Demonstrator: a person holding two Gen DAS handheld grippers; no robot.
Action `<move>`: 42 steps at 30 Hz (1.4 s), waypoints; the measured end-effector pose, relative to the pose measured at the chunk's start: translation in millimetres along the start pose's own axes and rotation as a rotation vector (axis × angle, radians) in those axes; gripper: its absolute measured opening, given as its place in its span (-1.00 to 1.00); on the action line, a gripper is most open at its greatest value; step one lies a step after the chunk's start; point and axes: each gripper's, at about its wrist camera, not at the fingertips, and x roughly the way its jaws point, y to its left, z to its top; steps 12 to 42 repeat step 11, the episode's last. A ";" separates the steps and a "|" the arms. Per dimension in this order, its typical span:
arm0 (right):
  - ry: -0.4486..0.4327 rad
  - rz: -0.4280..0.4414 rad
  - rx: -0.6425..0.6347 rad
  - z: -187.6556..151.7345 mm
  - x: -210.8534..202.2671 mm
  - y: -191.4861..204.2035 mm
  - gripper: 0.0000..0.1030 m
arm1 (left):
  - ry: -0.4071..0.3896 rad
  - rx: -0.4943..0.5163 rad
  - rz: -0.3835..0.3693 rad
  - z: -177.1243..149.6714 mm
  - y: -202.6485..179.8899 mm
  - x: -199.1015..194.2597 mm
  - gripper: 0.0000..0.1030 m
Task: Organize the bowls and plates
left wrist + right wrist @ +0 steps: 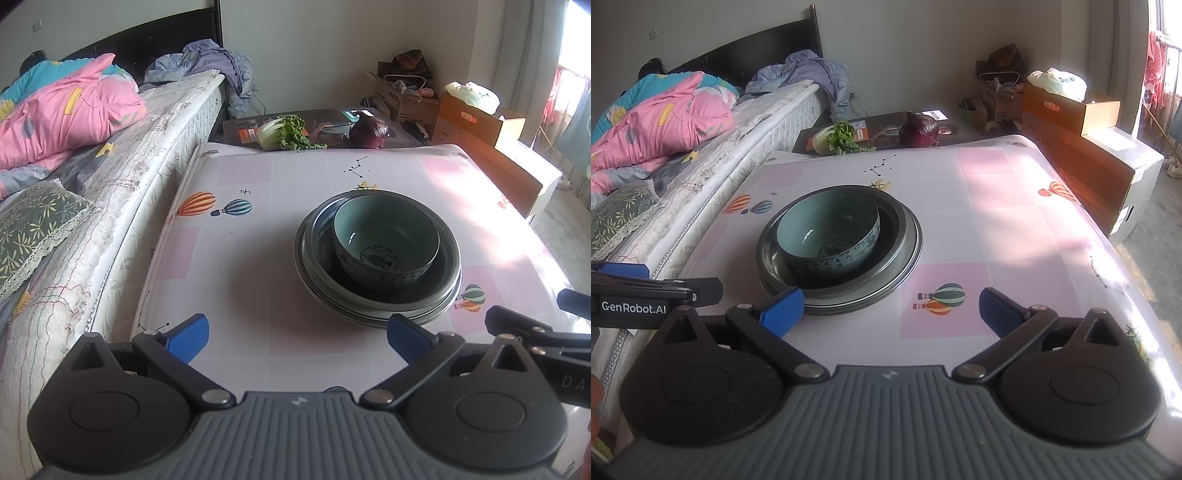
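A teal ceramic bowl (386,245) sits inside a stack of metal plates (373,312) on the table with the pink balloon-print cloth (258,258). In the right wrist view the bowl (827,236) and the plates (905,254) lie ahead and to the left. My left gripper (297,338) is open and empty, just short of the stack's near rim. My right gripper (892,310) is open and empty, its left fingertip (783,308) close to the plates' near edge. Each gripper shows at the edge of the other's view.
A bed (110,177) with a pink quilt runs along the table's left side. A cabbage (282,133) and a purple onion (369,131) lie beyond the table's far edge. Cardboard boxes (1071,122) stand at the right.
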 end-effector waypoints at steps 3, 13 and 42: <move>0.003 0.001 -0.001 0.0 0.0 -0.9 0.97 | 0.001 0.000 0.000 0.0 -0.1 0.0 1.00; 0.003 0.002 -0.001 1.3 0.4 -1.2 0.97 | -0.001 0.000 0.003 -1.7 0.3 0.4 1.00; 0.003 0.002 -0.001 1.3 0.4 -1.2 0.97 | -0.001 0.000 0.003 -1.7 0.3 0.4 1.00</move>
